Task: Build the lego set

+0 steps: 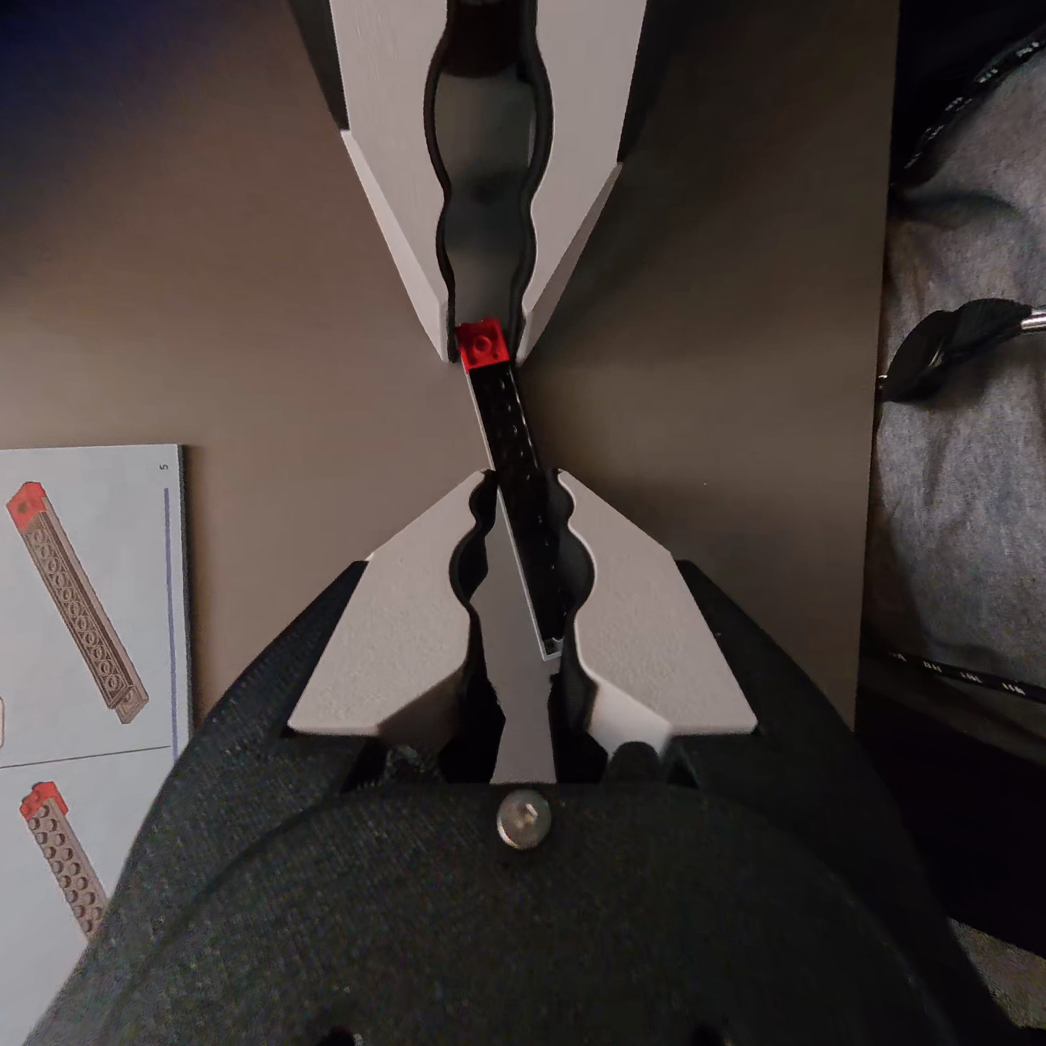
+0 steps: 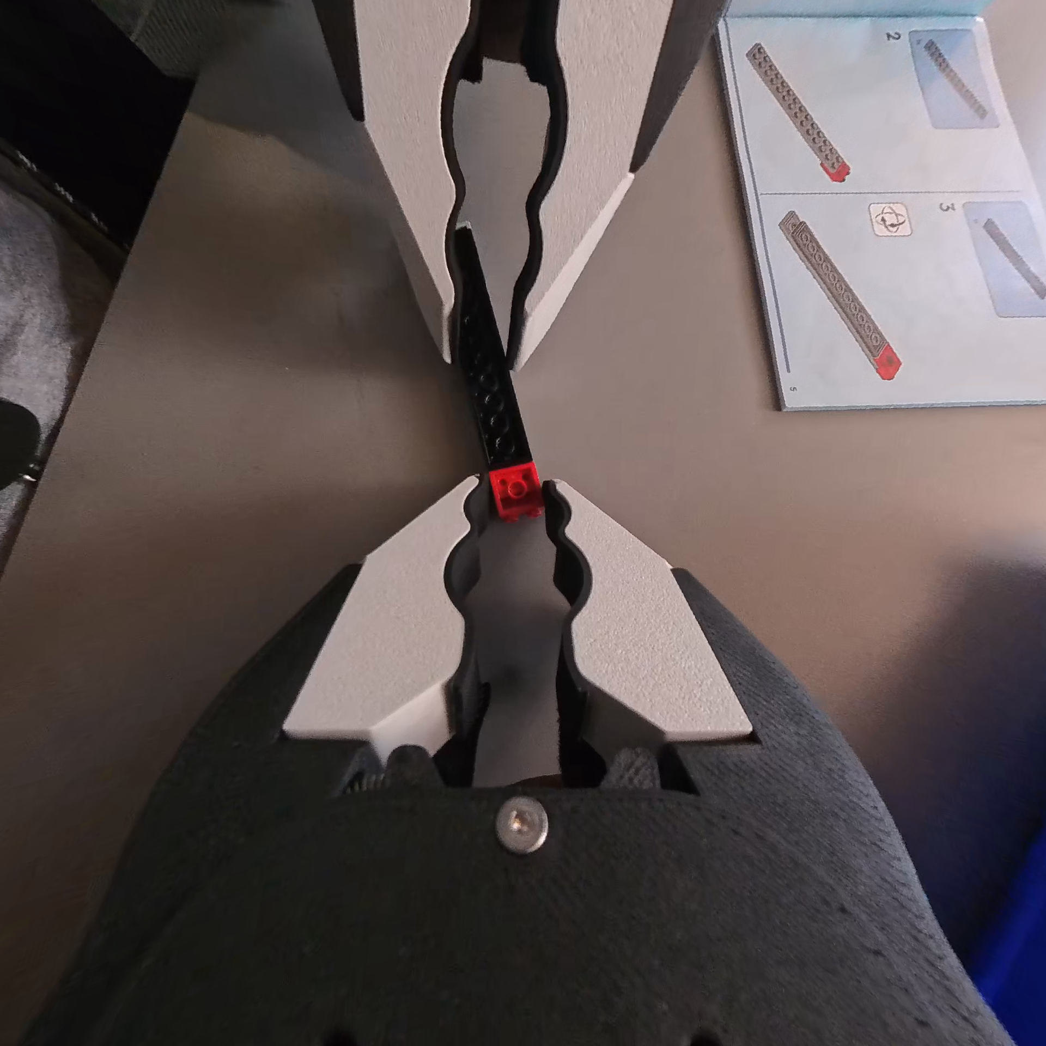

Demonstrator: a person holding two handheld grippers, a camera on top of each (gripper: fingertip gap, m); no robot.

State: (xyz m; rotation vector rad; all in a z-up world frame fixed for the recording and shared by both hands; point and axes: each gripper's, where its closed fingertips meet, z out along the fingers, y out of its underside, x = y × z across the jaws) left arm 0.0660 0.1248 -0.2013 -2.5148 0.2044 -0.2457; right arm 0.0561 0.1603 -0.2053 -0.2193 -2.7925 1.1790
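A long black beam (image 1: 512,430) with a red brick (image 1: 481,345) on one end is held in the air between my two grippers, which face each other. My left gripper (image 1: 523,478) is shut on the beam's plain end, and a light grey strip runs along the beam's side. My right gripper (image 2: 515,489) is shut on the red brick (image 2: 514,488) at its fingertips. In the right wrist view the beam (image 2: 498,407) runs away into the left gripper (image 2: 481,354). In the left wrist view the right gripper (image 1: 487,348) comes in from the top.
An open instruction booklet (image 1: 90,594) lies flat on the grey-brown table (image 1: 226,283), left of the grippers; it also shows in the right wrist view (image 2: 883,226). The table edge (image 1: 877,453) runs on the right, with grey fabric (image 1: 962,509) beyond it. The grippers' ends are close to 4 cm from one another.
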